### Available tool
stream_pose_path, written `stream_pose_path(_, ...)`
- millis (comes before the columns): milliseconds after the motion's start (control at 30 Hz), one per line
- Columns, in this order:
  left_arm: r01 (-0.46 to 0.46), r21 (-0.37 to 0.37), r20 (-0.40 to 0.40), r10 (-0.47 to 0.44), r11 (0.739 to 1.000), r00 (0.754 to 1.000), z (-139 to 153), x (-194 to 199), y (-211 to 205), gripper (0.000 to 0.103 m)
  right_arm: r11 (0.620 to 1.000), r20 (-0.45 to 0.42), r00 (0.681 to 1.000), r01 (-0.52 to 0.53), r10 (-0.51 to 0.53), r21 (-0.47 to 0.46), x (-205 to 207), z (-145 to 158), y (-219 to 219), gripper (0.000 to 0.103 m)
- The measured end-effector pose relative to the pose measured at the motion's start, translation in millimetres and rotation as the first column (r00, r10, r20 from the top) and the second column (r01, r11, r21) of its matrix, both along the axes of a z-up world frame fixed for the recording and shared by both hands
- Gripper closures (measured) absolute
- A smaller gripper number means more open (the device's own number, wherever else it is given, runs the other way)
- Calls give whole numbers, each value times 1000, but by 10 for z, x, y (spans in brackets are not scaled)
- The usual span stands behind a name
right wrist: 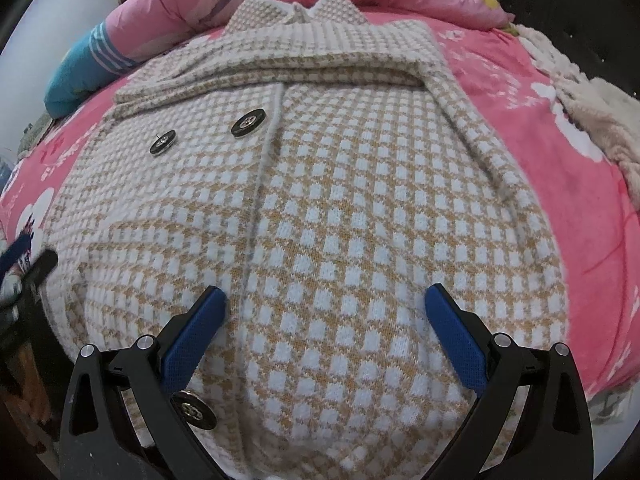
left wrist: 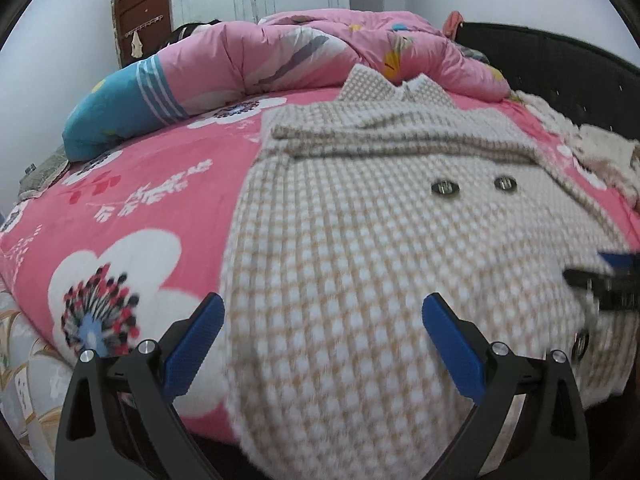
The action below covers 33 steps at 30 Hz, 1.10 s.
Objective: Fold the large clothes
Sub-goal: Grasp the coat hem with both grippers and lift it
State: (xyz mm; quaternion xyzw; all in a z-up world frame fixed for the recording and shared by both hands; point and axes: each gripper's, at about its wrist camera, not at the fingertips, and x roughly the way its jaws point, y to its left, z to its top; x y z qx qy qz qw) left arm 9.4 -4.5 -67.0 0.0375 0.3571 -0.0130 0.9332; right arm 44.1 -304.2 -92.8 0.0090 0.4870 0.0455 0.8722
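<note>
You've got 1 checked coat [right wrist: 320,208] flat on the bed [left wrist: 132,200], 3 buttons [right wrist: 248,122] showing. Both tongs, left [left wrist: 323,312] & right [right wrist: 326,304], spread wide, holding nothing.

Your checked coat [left wrist: 360,280] runs off the near edge in both views, hem unseen; its near part is blurred in the left wrist view; your right gripper [left wrist: 608,280] shows there only as a smear cut by the right edge; a near button [right wrist: 195,403] sits half-hidden behind a finger.
</note>
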Motion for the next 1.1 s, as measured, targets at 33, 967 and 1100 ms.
stream_pose_path(33,9,5,4,-9,1000,1000,-17,-93,5,6,1000,-1,1000,-1,1,1,-6,-1,-8,8)
stream_pose_path(967,65,-268,-239,-132,961,962,-833,-722,582,50,975,117,993,7,-33,221,-966,357,-916,8)
stream_pose_path(1100,43,-239,-267,-108,970,958,-890,-619,514,50,939,66,994,64,-91,337,-1112,219,-1219,11)
